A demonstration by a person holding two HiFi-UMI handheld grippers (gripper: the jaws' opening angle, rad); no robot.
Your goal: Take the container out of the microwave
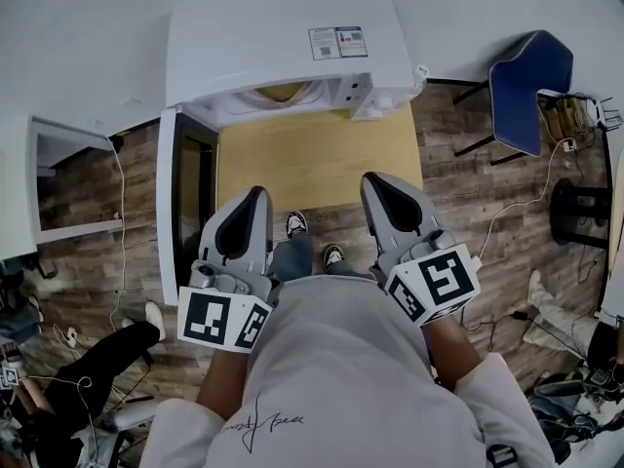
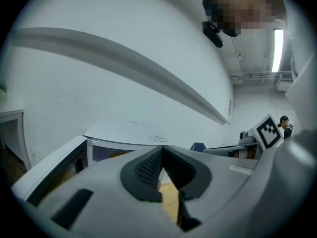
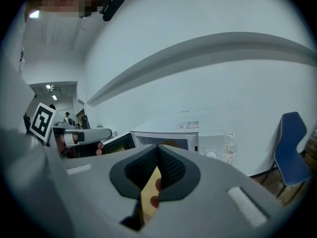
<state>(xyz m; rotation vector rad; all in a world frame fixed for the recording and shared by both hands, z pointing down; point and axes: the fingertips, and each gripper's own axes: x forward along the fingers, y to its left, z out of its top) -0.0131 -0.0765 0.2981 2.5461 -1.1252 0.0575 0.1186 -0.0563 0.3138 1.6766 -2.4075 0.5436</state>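
Observation:
A white microwave point(image 1: 283, 27) stands at the far end of a wooden table point(image 1: 317, 159), its door point(image 1: 180, 213) swung open to the left. Something yellowish, the container point(image 1: 285, 93), shows only partly inside the cavity. It also appears in the right gripper view as the container point(image 3: 171, 144). My left gripper point(image 1: 255, 195) and right gripper point(image 1: 375, 178) hover side by side over the table's near edge, pointing at the microwave and well short of it. Both have their jaws together with nothing held, as the left gripper point(image 2: 161, 152) and right gripper point(image 3: 157, 150) show in their own views.
A clear plastic bottle point(image 1: 421, 74) sits at the microwave's right corner. A blue chair point(image 1: 531, 91) stands to the right and a white cabinet point(image 1: 58, 178) to the left. Cables lie on the wooden floor, and a person point(image 1: 97, 359) sits low at the left.

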